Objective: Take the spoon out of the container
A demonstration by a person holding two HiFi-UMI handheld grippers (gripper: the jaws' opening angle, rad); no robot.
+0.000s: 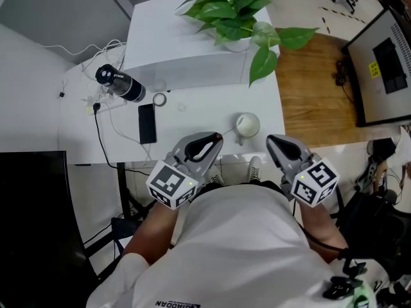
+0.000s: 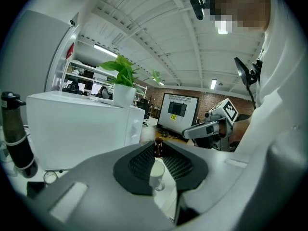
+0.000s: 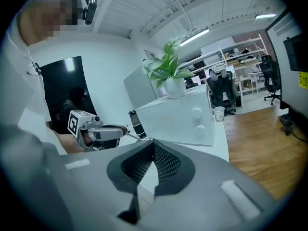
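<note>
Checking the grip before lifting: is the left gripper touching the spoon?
Touching. The left gripper view shows the left gripper pinching the spoon by its brown end.

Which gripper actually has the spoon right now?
The left gripper: its fingers pinch the spoon by its brown-tipped handle end. The right gripper has its fingers closed together with nothing between them.

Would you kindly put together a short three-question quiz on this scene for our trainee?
1. True or false: the left gripper is closed on the brown end of the spoon.
2. What stands on the white box? A) plant B) kettle C) lamp
3. Fill in: the right gripper, jaws together, holds ____.
Key: 1 true; 2 A; 3 nothing.
</note>
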